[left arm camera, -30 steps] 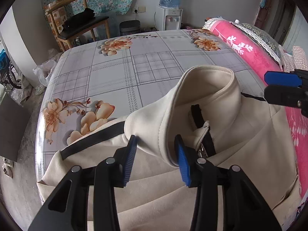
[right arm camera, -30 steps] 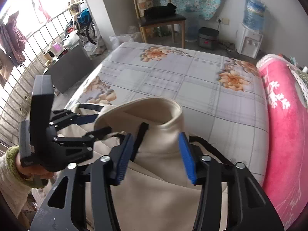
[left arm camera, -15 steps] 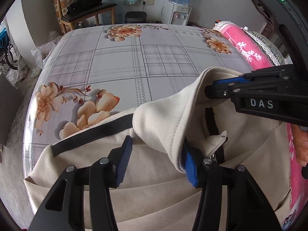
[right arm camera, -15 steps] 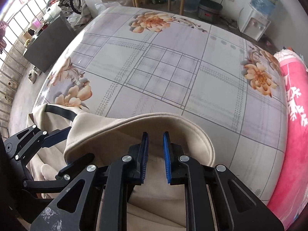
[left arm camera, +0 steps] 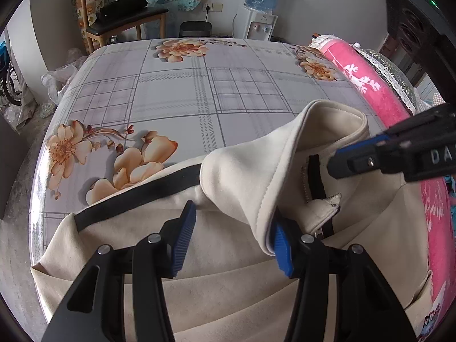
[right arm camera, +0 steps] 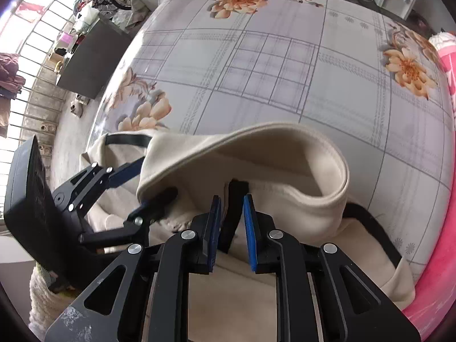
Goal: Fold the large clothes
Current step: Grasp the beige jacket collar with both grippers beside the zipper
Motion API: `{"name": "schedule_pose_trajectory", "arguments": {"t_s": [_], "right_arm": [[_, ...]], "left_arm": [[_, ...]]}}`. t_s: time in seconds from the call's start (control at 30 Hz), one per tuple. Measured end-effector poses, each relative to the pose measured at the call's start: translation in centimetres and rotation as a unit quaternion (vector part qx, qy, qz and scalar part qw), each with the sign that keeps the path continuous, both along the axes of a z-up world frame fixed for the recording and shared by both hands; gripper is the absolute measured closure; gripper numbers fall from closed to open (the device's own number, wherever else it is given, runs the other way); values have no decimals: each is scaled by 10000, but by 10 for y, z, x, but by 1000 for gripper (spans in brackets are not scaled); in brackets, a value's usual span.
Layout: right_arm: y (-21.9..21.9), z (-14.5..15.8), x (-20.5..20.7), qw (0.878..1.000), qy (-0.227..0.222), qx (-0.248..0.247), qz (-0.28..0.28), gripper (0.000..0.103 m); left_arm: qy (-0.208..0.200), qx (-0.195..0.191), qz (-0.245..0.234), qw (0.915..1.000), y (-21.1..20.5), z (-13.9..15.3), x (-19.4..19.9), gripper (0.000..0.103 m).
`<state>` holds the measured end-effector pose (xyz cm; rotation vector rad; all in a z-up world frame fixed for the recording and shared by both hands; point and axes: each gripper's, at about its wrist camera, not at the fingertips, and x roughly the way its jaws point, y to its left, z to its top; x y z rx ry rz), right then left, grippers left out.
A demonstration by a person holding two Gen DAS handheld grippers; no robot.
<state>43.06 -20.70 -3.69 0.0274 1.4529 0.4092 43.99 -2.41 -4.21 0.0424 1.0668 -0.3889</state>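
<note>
A cream jacket (left arm camera: pixel 233 290) with black trim and a tall stand-up collar (left arm camera: pixel 273 154) lies on the near part of the bed; it also shows in the right wrist view (right arm camera: pixel 256 156). My left gripper (left arm camera: pixel 230 239) is open, its jaws straddling the left front edge of the collar. My right gripper (right arm camera: pixel 230 222) is nearly closed around the black zipper strip (right arm camera: pixel 232 208) at the collar opening. It shows from the side in the left wrist view (left arm camera: pixel 359 156).
The bed (left arm camera: pixel 199 91) has a grey plaid sheet with orange flowers. A pink rolled blanket (left arm camera: pixel 370 91) lies along its right side. A wooden chair (left arm camera: pixel 122 20), a water dispenser (left arm camera: pixel 262 14) and a bin (left arm camera: pixel 196 30) stand beyond the far end. A window grille (right arm camera: pixel 34 65) is at the left.
My right gripper closed from wide open to a narrow gap and moved in over the collar opening. My left gripper stayed open at the collar's left edge.
</note>
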Motion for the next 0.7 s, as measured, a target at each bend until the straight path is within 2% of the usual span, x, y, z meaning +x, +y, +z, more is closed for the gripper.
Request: {"name": "schedule_pose_trajectory", "arguments": {"t_s": [0.1, 0.17, 0.23, 0.27, 0.33, 0.37, 0.4, 0.47, 0.57, 0.63, 0.7], "right_arm": [[2, -11, -19, 9998, 107, -82, 160, 86], [2, -11, -27, 9997, -3, -81, 233, 86], [1, 4, -33, 9992, -346, -7, 212, 86], [0, 14, -34, 9973, -692, -181, 187, 86], [2, 33, -37, 9887, -1386, -533, 213, 75], [5, 38, -36, 9839, -1618, -708, 259, 68], [8, 39, -34, 9808, -1724, -868, 287, 66], [15, 31, -26, 9797, -1692, -1016, 342, 66], [23, 20, -7, 9822, -1526, -985, 478, 65], [27, 15, -2, 9825, -1478, -1032, 461, 54], [38, 8, 7, 9827, -1384, -1147, 439, 52]], "left_arm": [[-55, -80, 10, 10000, 1, 1, -1, 58], [-67, -136, -7, 9999, 0, 2, -1, 66], [-101, -127, -5, 9999, -2, 4, -1, 70], [-131, -115, -7, 9998, -3, 5, -1, 71], [-181, -75, -1, 9998, -5, 7, -1, 74], [-197, -39, 3, 9998, -6, 7, -1, 76], [-206, -17, 14, 9998, -7, 7, -1, 77], [-189, -40, 74, 9998, -6, 6, 1, 84], [-146, -121, 206, 9996, -3, 5, 4, 88], [-84, -224, 285, 9993, 0, 4, 5, 89], [-49, -247, 293, 9993, 1, 3, 6, 89]]}}
